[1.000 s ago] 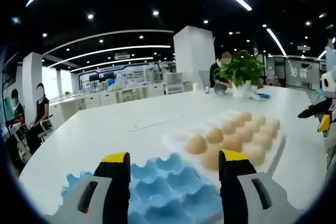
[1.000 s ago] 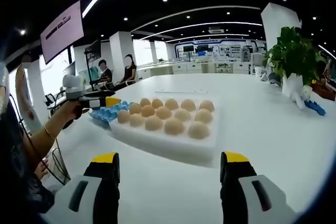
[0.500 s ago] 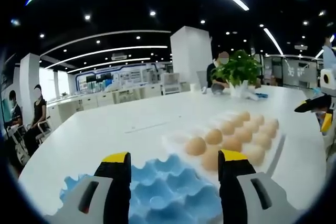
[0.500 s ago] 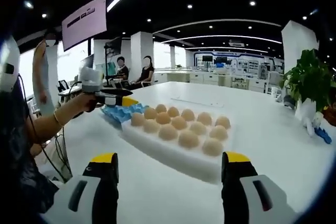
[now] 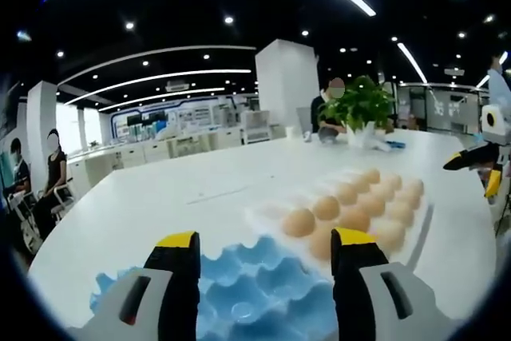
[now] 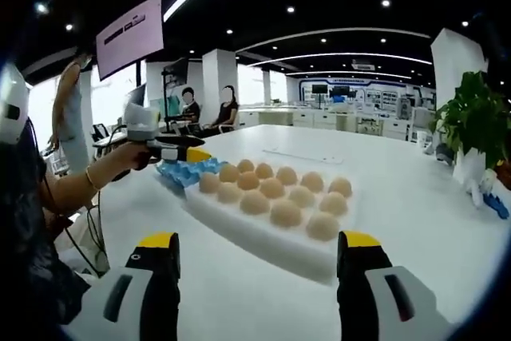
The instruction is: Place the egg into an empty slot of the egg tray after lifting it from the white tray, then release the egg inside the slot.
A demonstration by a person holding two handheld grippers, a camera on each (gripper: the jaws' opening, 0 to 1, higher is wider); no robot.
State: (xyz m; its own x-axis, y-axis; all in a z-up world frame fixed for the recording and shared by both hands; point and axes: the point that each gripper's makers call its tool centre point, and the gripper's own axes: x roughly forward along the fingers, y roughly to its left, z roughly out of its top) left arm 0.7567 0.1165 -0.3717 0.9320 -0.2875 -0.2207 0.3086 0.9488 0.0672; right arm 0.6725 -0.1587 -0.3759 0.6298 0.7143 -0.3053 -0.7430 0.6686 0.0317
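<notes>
Right gripper (image 6: 257, 265) hovers with jaws spread and nothing between them, low over the white surface (image 6: 415, 197), facing the white tray (image 6: 263, 225) at our 12 o'clock. The tray carries rows of tan eggs (image 6: 286, 212); none is lifted yet. Left gripper (image 5: 263, 277) is likewise spread and empty, poised above the blue egg tray (image 5: 255, 293), whose visible slots look vacant; the white tray sits just beside it at 1 o'clock. We judge this the approach stage, before any grasp. Next we expect the right gripper must advance, straddle a near-row egg and close gently enough not to crack it. A potted plant (image 5: 361, 105) stands far off.
</notes>
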